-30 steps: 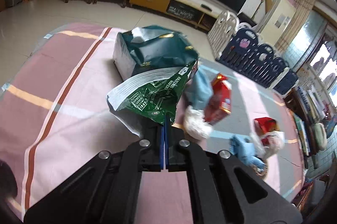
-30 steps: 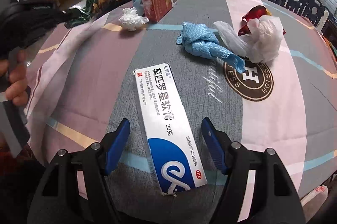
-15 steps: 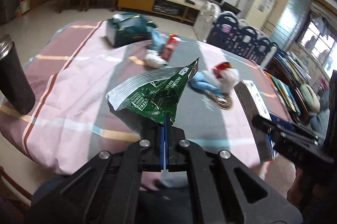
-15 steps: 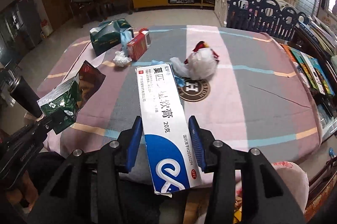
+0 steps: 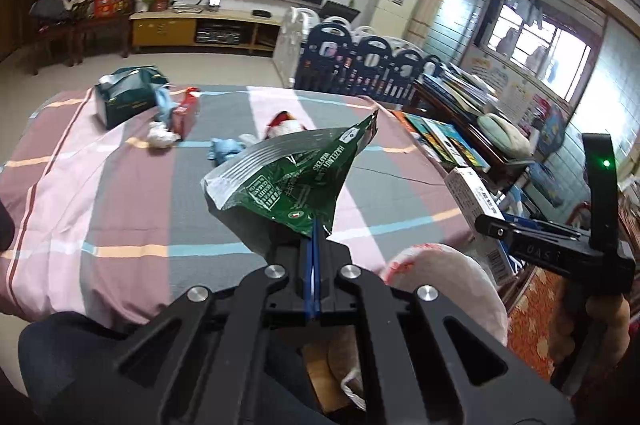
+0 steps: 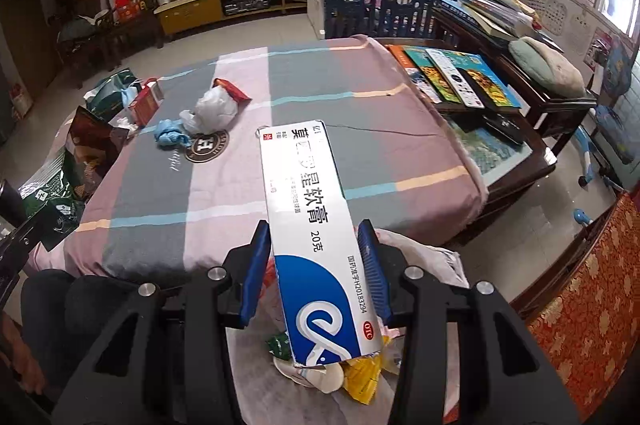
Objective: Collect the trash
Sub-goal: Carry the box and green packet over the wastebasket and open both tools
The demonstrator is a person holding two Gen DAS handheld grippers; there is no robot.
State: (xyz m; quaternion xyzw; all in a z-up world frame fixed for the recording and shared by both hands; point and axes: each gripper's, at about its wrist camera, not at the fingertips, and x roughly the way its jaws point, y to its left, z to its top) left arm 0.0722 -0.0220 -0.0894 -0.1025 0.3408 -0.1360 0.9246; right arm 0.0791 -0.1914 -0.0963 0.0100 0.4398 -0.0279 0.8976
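**Both grippers carrying trash off the table**

The left gripper (image 5: 314,245) is pinching a green wafer wrapper (image 5: 296,181) with jaws fully closed, near the table (image 5: 120,209) edge. The right gripper (image 6: 314,273), part-open, is clamping a white-and-blue ointment box (image 6: 316,237) above the trash bag (image 6: 360,381) beside the table. Other litter is lying on the table's far side.

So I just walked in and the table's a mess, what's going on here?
A person is clearing trash with a gripper in each hand. The left gripper is shut on a green snack wrapper; the right gripper has just closed on a long white and blue medicine box, held above a pink bag with trash in it. More trash lies on the table: a white plastic bag, a blue glove and a red carton.
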